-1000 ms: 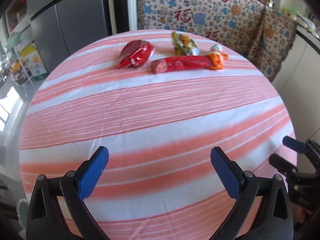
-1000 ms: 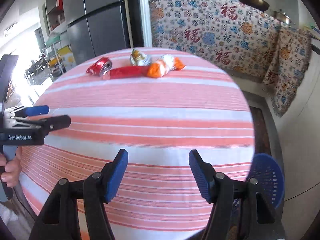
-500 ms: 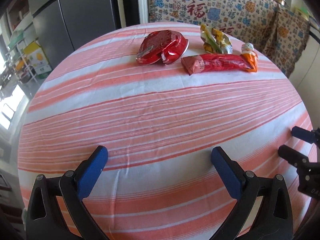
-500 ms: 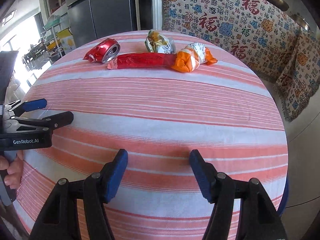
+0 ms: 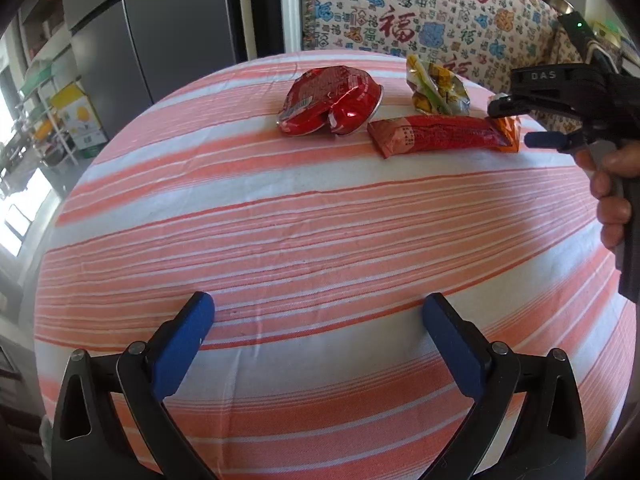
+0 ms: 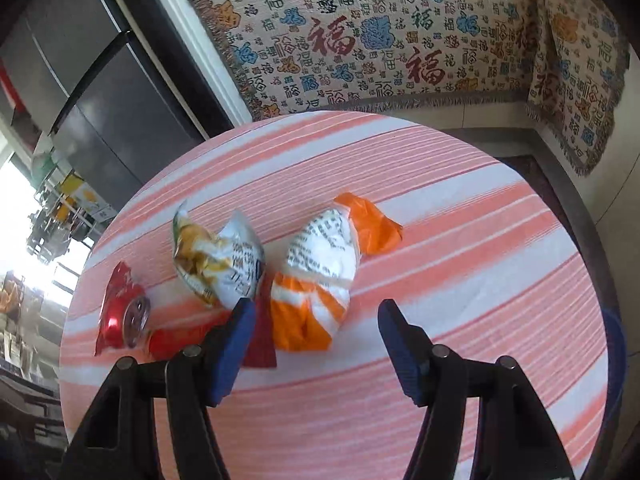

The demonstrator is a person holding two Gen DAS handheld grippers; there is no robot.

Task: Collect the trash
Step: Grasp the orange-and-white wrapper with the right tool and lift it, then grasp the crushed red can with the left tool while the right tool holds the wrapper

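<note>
Right gripper (image 5: 516, 126) body: the white letters "DAS" stand on its black upper arm, seen from the left wrist.
Patterned cloth (image 6: 400, 40): the large red character "福" is repeated all over it, with smaller copies in blue and black; it hangs beyond the table's far edge.
Orange-and-white wrapper (image 6: 320, 276): lines of small black print on its white part, too small to read.
Yellow-and-white wrapper (image 6: 224, 264): black characters on its white side, not legible.
Long red wrapper (image 5: 436, 136): fine print near its left end, unreadable.
Crumpled red packet (image 5: 328, 100): a white barcode label, digits too small to read.
</note>
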